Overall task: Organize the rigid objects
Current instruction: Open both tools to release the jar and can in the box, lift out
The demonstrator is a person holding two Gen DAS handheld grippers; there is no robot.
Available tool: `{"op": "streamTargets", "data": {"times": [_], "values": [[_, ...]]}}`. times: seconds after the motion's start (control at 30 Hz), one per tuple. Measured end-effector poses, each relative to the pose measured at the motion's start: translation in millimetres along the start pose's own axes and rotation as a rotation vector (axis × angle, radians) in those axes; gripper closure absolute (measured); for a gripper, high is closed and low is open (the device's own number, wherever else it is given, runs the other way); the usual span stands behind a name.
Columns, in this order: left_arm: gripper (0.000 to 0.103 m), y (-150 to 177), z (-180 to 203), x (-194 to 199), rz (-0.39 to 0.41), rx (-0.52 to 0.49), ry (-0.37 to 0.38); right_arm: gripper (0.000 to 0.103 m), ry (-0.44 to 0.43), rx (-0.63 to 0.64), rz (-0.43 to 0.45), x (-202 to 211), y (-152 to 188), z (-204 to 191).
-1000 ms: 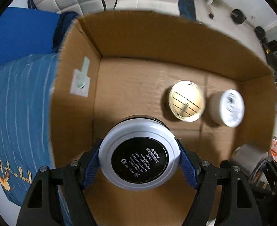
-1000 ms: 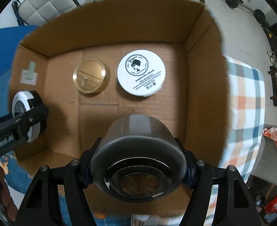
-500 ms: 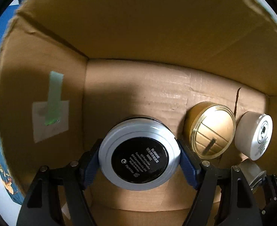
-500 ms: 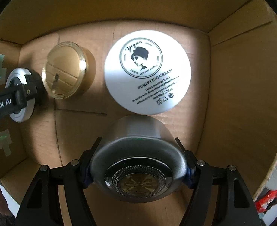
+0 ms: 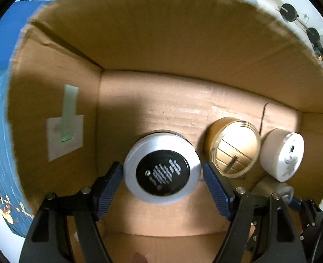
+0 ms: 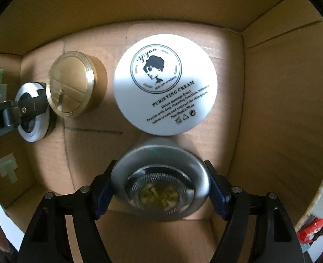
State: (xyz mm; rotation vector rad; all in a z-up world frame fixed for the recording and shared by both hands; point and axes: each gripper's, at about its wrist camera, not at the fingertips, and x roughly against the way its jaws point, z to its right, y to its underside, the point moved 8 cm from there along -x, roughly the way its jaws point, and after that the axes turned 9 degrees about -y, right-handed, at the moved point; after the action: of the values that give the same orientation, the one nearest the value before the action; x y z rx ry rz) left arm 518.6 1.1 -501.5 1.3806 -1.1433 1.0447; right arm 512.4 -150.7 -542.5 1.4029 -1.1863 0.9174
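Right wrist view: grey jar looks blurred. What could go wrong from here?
1. The grey jar is blurred between the pads of the right claw, close to the white cream jar; it may be slipping and could land tilted against it.
2. The left claw flanks the black-lidded jar, one finger near the gold jar; withdrawing could knock it.

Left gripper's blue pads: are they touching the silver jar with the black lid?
Apart. In the left wrist view, cardboard shows between each blue pad and the silver jar; the left gripper is open.
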Motion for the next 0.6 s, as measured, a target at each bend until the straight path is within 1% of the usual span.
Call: {"op": "streamTargets", "data": {"times": [0.1,0.2,0.27,0.3,0.33,0.37,0.4,0.47,0.53,0.57,0.6], "values": [[0.028,10,-2,13,0.006,0.001,0.006,0.020,-0.004,0.011,0.011,12,5,-4],[0.024,23,-2,30,0.035,0.000,0.013,0.017,-0.013,0.018,0.026,24,13,-11],[0.014,32,-3,41,0.060,0.004,0.026,0.012,-0.018,0.019,0.036,30,18,-14],[0.013,37,-4,48,0.075,0.006,0.027,0.011,-0.023,0.021,0.049,36,24,-15],[0.012,42,-5,53,0.093,0.008,0.030,0.006,-0.026,0.022,0.060,39,27,-16],[0.007,48,-8,60,0.111,0.010,0.031,0.002,-0.030,0.023,0.070,43,30,-18],[0.003,53,-9,64,0.127,0.009,0.023,0.000,-0.042,0.025,0.086,48,37,-20],[0.002,66,-9,74,0.158,0.003,0.015,0.000,-0.043,0.028,0.108,55,44,-22],[0.002,73,0,87,0.177,-0.005,0.030,0.000,-0.040,0.034,0.141,60,58,-28],[0.002,82,0,92,0.188,-0.002,0.037,0.000,-0.038,0.038,0.153,63,61,-31],[0.002,83,-5,96,0.198,-0.002,0.041,0.000,-0.034,0.041,0.174,69,67,-32]]}}
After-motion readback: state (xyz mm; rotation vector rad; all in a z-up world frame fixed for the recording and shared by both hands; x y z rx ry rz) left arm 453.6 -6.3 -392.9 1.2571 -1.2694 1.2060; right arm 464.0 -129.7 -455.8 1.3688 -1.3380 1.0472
